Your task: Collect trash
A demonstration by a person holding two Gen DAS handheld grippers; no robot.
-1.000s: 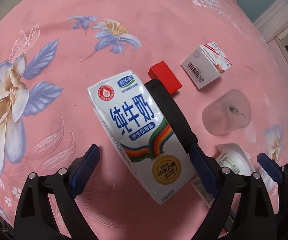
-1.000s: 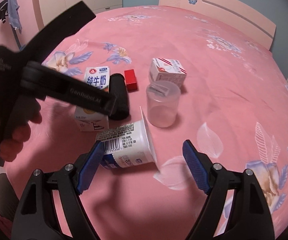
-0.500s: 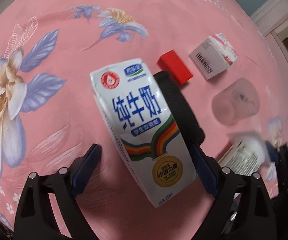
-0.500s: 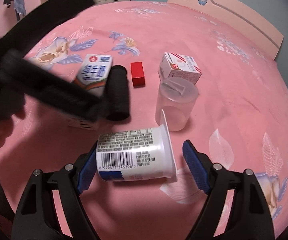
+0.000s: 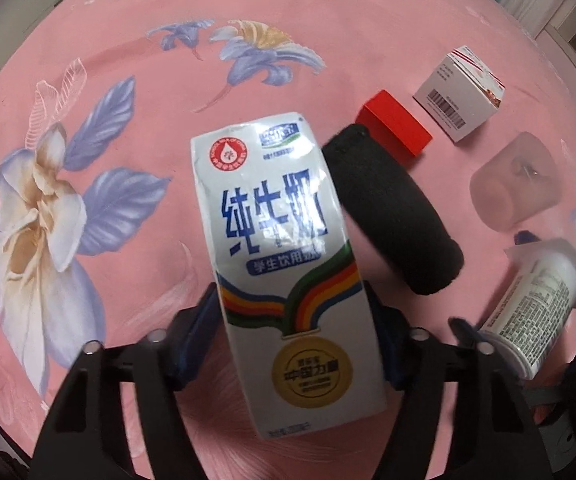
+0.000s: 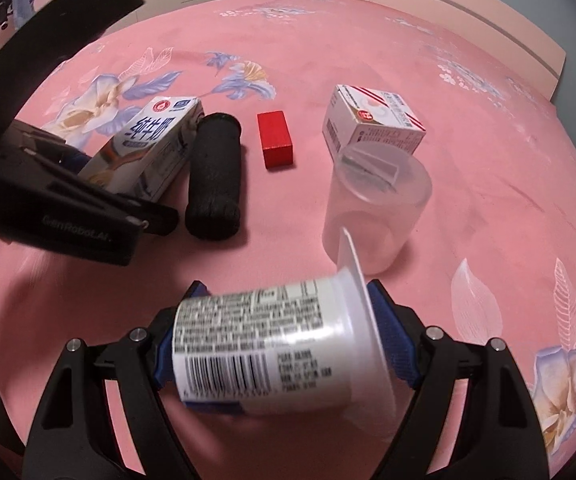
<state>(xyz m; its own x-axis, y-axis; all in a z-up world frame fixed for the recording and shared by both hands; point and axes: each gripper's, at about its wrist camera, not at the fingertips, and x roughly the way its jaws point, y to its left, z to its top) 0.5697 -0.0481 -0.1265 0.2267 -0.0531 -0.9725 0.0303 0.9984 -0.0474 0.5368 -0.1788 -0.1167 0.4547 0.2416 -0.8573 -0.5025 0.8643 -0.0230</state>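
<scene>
As both pieces of trash sit between the fingers, the notes run outward from them:

Milk carton (image 5: pixel 288 264): lying on the pink bedspread (image 5: pixel 136 60), its lower half clamped between the blue pads of the left gripper (image 5: pixel 294 340); glossy printed cardboard, flat-sided.

Yogurt cup (image 6: pixel 276 344): on its side, gripped end to end by the right gripper (image 6: pixel 284 344), one pad at the base, the other behind the wide rim; thin white plastic, tapered, label smooth.

Risk, carton: I judge the slick faces could slip, or the thin walls buckle if squeezed hard.

Risk, cup: the taper and flexible rim may let it pop out or pivot when lifted.

Black roll (image 5: pixel 392 216): soft, foam-like cylinder just beside the carton; lifting the carton may nudge it.

Red block (image 6: pixel 274 145): small, hard-edged, at the far end of the roll.

Clear cup (image 6: pixel 372 216): frosted plastic, upside down, just beyond the yogurt cup's rim; could be knocked.

White box (image 6: pixel 372 124): printed cardboard, behind the clear cup.
</scene>
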